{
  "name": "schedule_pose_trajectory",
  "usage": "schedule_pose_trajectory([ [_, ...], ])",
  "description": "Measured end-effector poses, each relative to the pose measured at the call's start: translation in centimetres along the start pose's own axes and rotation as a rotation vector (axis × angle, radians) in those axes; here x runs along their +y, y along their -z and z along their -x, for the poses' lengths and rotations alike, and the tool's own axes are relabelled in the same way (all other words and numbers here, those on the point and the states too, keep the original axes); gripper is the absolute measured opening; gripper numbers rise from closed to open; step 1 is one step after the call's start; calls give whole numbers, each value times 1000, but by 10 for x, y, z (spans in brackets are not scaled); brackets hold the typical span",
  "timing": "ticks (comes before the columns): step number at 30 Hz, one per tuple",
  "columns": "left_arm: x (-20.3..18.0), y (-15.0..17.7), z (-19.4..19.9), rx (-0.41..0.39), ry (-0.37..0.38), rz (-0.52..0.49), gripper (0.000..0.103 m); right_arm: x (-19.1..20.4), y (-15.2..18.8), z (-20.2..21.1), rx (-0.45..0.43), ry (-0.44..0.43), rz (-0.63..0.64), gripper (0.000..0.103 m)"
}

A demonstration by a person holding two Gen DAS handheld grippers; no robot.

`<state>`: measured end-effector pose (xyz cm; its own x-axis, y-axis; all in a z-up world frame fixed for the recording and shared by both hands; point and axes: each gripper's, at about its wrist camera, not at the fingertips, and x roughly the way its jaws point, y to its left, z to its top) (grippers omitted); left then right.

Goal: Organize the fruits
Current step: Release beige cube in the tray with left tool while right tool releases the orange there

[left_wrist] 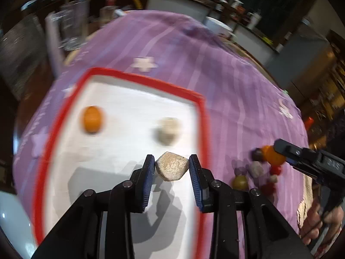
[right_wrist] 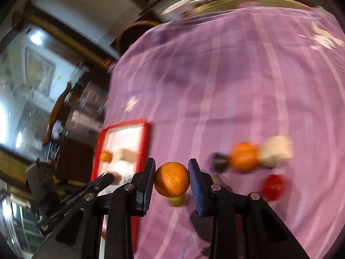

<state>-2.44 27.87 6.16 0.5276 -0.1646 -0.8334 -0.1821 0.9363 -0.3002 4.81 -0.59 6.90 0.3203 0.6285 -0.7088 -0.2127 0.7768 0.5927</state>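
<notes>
Left-wrist view: two fruits on red-rimmed tray (left_wrist: pixel 202 116), left tool (left_wrist: pixel 172 166) clamping tan fruit (left_wrist: pixel 171 169) above it, right tool (right_wrist: pixel 171 180) gripping orange (right_wrist: pixel 171 179), perhaps six left on surface (right_wrist: pixel 215 86).

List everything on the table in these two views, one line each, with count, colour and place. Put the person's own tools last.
Red-rimmed white tray: one, on the purple cloth, left side.
Striped purple tablecloth: one, covers the table.
Small orange fruit: one, inside the tray, far left.
Blurred beige fruit: one, inside the tray, right part.
Loose fruit pile: several, beige, yellow, red, dark, on the cloth right of the tray.
Clear glass: one, far left table edge.
Left tool: one, black with blue pads, gripping a beige rough fruit above the tray.
Right tool: one, gripping a round orange above the cloth.
</notes>
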Motion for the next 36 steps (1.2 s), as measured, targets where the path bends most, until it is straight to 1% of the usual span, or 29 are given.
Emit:
schedule_pose_trajectory([
  [4, 43, -4, 1, 11, -46, 47, 32, 54, 10, -39, 54, -17, 92, 35],
  [8, 77, -7, -8, 32, -83, 86, 32, 89, 24, -82, 104, 7, 160, 35],
  [10, 87, -8, -9, 27, -56, 96, 32, 98, 30, -103, 126, 29, 178, 35],
  [11, 88, -9, -9, 26, -54, 91, 32, 101, 32, -109, 133, 38, 186, 35],
  [13, 86, -10, -8, 20, -79, 63, 32, 108, 36, -123, 144, 54, 199, 35],
  [15, 86, -13, -10, 20, -84, 49, 32, 113, 37, -132, 149, 66, 212, 35],
  [16, 85, -14, -9, 19, -82, 47, 32, 116, 38, -135, 151, 72, 218, 37],
  [18, 85, -16, -10, 18, -68, 46, 36, 117, 37, -138, 150, 81, 218, 37],
  [20, 84, -15, -8, 16, -58, 49, 45, 117, 34, -141, 153, 93, 211, 38],
  [23, 84, -16, -3, 18, -44, 61, 48, 118, 32, -139, 140, 102, 209, 38],
  [24, 84, -16, -1, 18, -40, 68, 49, 117, 31, -136, 132, 103, 207, 39],
  [25, 84, -17, 3, 14, -38, 76, 53, 117, 30, -134, 124, 101, 205, 40],
  [27, 83, -19, 12, 0, -44, 89, 55, 116, 27, -127, 107, 97, 201, 42],
  [30, 76, -21, 26, -21, -71, 84, 56, 114, 25, -115, 83, 89, 188, 44],
  [36, 39, -14, 48, -62, -154, -8, 62, 95, 26, -77, 20, 74, 131, 45],
])
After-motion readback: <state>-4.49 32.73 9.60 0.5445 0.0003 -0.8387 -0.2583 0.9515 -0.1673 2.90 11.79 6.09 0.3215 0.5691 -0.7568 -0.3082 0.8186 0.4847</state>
